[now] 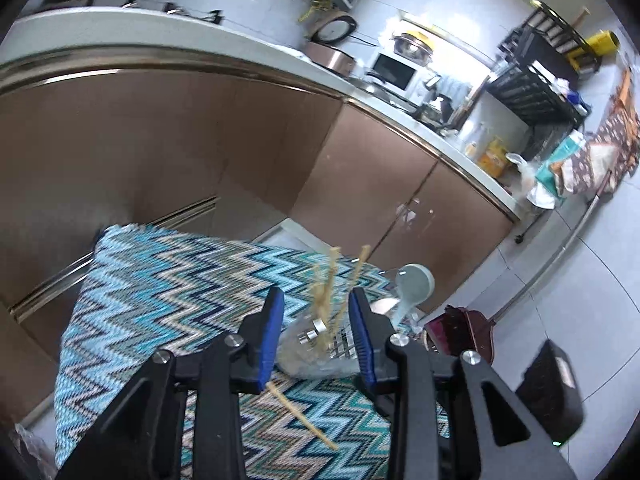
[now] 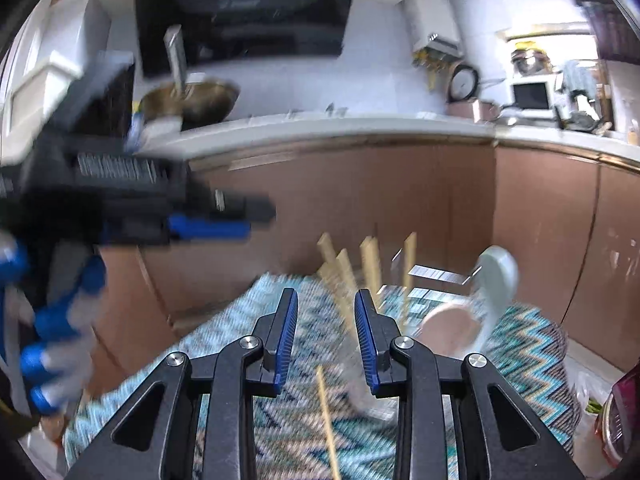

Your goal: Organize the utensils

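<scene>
Several wooden chopsticks [image 1: 330, 280] stand in a clear glass jar [image 1: 308, 354] on a blue zigzag cloth [image 1: 160, 280], with a pale green spoon [image 1: 414, 282] leaning beside them. One loose chopstick [image 1: 304, 420] lies on the cloth under my left gripper [image 1: 316, 296], which is open just short of the jar. The blurred right wrist view shows the same chopsticks [image 2: 370, 264], spoon [image 2: 496, 276] and loose chopstick [image 2: 328, 420]. My right gripper [image 2: 326, 294] is open with nothing pressed between its pads. At the left of that view a gloved hand holds the left gripper [image 2: 240, 220].
Brown cabinet doors [image 1: 200, 140] under a white counter stand behind the cloth-covered table. On the counter are a microwave [image 1: 394, 70], a rice cooker [image 1: 332, 58] and a black rack [image 1: 536, 88]. A dark red dustpan [image 1: 464, 328] and a black bin [image 1: 550, 392] sit on the floor at the right.
</scene>
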Tool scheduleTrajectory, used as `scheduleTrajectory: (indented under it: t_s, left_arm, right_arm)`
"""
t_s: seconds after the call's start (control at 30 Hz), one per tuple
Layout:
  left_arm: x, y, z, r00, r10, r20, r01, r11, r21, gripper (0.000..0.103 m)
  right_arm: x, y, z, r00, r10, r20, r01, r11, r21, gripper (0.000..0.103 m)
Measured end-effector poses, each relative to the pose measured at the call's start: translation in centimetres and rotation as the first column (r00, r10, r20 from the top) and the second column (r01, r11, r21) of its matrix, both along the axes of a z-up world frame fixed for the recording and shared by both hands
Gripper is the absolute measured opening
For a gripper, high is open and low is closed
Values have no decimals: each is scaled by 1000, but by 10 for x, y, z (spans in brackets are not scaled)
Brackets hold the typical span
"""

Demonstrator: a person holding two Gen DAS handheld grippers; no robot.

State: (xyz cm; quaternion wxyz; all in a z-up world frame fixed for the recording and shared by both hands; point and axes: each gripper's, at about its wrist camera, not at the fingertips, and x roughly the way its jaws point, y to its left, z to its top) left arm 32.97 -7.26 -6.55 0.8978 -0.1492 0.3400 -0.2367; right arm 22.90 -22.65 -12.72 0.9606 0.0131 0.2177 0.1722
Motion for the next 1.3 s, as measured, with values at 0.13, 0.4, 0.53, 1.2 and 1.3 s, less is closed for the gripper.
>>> scheduleTrajectory:
  t_s: [0.13,0.4,0.53,1.2,1.3]
  left_arm:
    - [-5,34,-25,998,52,-47,-52,999,-6,32]
    - [-7,96,-88,979,118,-167,-127,991,-45,32]
    - [-8,114,-112,969,127,-211,-146,986,-77,32]
    - [-15,145,-161,943,133,-304,-184,972,-144,32]
    - [-15,147,-165,941,128,-312,-181,973,-146,32]
  right_arm:
    - [21,31,-29,982,72,-176,-90,991,-95,29]
    - [75,87,-82,899,53,-436,-210,924,-321,29]
    - [103,104,-98,866,10,-501,-255,869,-424,29]
    - [143,133,-128,749,-60,-660,-407,745,-529,47]
    - [151,137,-124,737,-65,-673,-419,738,-529,53]
